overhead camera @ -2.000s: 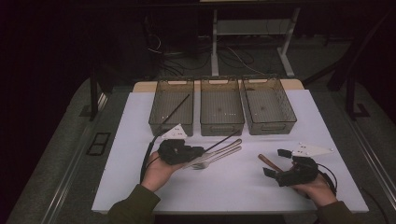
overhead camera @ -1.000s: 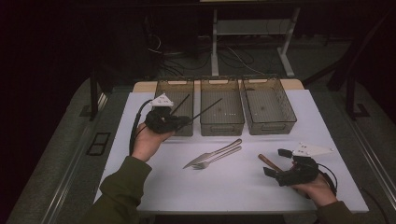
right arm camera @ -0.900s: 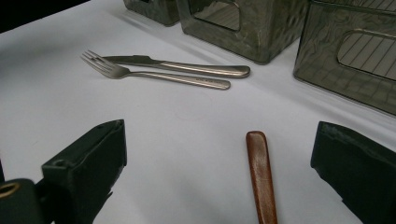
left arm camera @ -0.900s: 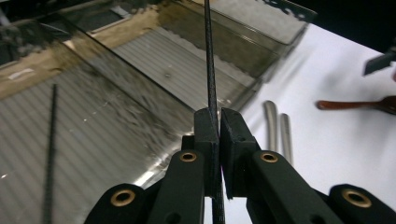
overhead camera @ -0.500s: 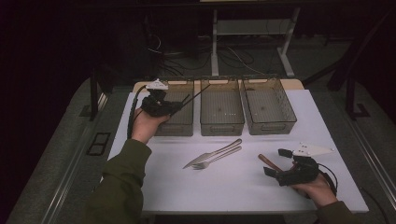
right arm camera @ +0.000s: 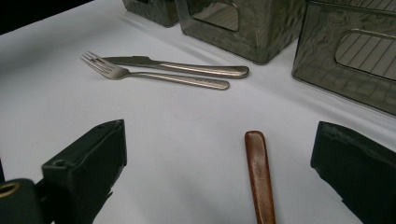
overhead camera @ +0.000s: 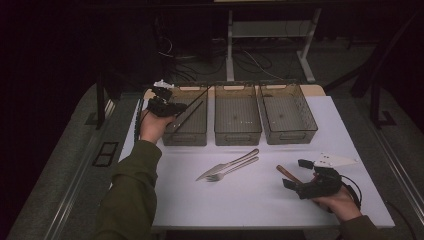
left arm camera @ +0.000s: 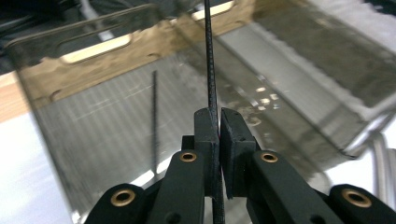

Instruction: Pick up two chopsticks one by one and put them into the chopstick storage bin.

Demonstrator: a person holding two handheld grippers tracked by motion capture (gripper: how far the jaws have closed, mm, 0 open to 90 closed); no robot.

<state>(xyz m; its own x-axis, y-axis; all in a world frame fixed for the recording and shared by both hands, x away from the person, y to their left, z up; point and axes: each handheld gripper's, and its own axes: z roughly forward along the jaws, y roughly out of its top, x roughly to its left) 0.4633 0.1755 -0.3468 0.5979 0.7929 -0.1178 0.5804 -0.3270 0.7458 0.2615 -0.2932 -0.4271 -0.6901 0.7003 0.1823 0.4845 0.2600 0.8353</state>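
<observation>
Left gripper view: my jaws pinch a thin black chopstick (left arm camera: 209,60) over the left bin (left arm camera: 107,140).
Its long axis runs straight ahead toward the desk's far edge, above a second chopstick (left arm camera: 154,116) lying in the bin. My left gripper (overhead camera: 167,106) is nearest; my right gripper (overhead camera: 302,176) rests wide apart around a wooden handle (right arm camera: 259,177) near the front right corner.

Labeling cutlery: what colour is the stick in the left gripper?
Black; the chopstick shows best in the left gripper view, clamped in the left gripper.
</observation>
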